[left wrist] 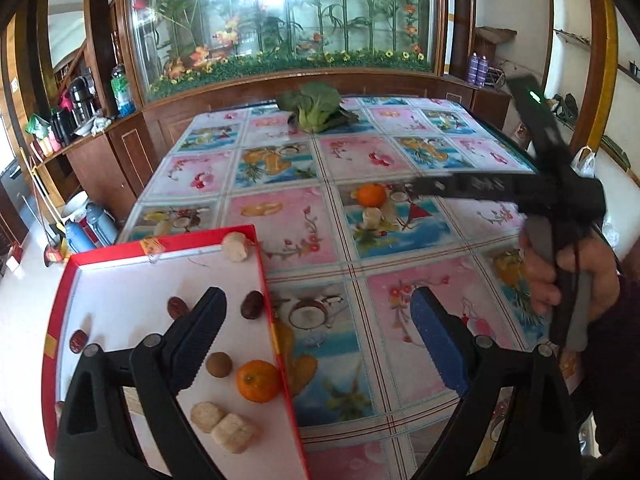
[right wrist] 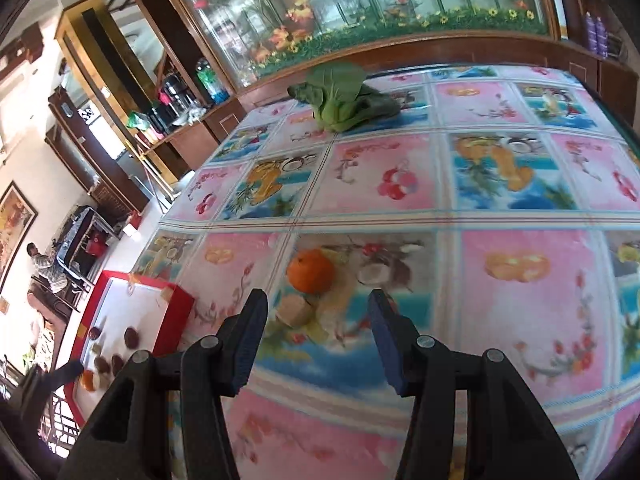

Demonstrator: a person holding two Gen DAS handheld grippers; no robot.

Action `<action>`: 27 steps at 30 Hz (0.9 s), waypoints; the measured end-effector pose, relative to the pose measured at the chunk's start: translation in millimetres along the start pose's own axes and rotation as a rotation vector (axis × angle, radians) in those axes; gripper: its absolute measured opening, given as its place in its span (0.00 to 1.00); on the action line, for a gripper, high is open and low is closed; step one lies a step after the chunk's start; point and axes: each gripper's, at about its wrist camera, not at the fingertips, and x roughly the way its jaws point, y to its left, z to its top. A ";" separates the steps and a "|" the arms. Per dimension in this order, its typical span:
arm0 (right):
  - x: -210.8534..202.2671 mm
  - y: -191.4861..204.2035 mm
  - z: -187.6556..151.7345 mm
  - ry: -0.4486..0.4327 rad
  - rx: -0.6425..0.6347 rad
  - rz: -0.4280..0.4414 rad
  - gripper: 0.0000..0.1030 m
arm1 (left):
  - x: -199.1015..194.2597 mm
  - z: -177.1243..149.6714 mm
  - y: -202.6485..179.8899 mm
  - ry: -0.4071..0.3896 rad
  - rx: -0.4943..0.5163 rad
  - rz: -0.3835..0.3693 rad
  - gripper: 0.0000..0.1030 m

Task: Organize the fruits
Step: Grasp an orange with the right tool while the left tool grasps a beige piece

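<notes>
Both grippers' fingers (left wrist: 208, 332) (right wrist: 252, 336) spread apart, holding and touching nothing.

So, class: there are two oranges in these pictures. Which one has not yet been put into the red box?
The orange out on the tablecloth, beside a pale chunk. The other orange already lies inside the red box.

Lived-in home, dining/living room. Evidence: big table (left wrist: 280, 216) under a glossy fruit-and-flower print cover, wood-framed glass partition (left wrist: 280, 20) behind it filled with fake bamboo and flowers. Wooden sideboard (left wrist: 84, 148) on the left, cluttered with kettles, cups and a water bottle (left wrist: 120, 90). Thermos flasks (left wrist: 86, 228) and a broom on the floor. Bok choy (left wrist: 316, 108) lying on the table. Framed painting (right wrist: 14, 220) on the far wall.
</notes>
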 end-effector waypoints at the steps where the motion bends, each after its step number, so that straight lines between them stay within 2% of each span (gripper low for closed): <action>1: 9.2 3.5 4.7 0.013 0.017 -0.010 0.50 | 1.4 -0.5 -1.1 0.009 0.006 0.008 0.91; 4: 30.4 6.5 12.3 0.050 0.074 -0.033 0.47 | 2.4 -0.5 -0.1 0.014 0.011 0.026 0.91; 11: 48.6 10.2 13.0 0.081 0.031 -0.074 0.31 | 7.3 1.6 5.5 0.009 0.019 0.062 0.91; 16: 50.5 5.5 14.9 0.102 0.023 -0.033 0.31 | 19.7 7.6 2.0 0.030 0.026 0.052 0.91; 19: 46.9 -8.6 18.3 0.120 0.068 0.039 0.30 | 31.4 16.8 -5.1 0.046 0.055 0.042 0.91; 22: 29.8 -37.2 27.1 0.085 0.154 0.083 0.30 | 52.0 31.3 -14.4 0.082 0.079 0.018 0.91; 24: 16.7 -54.5 32.6 0.042 0.200 0.082 0.30 | 67.6 40.7 -20.1 0.103 0.076 -0.006 0.91; 27: 2.0 -79.7 37.8 0.001 0.274 0.080 0.30 | 95.8 54.5 -33.1 0.121 0.095 -0.002 0.91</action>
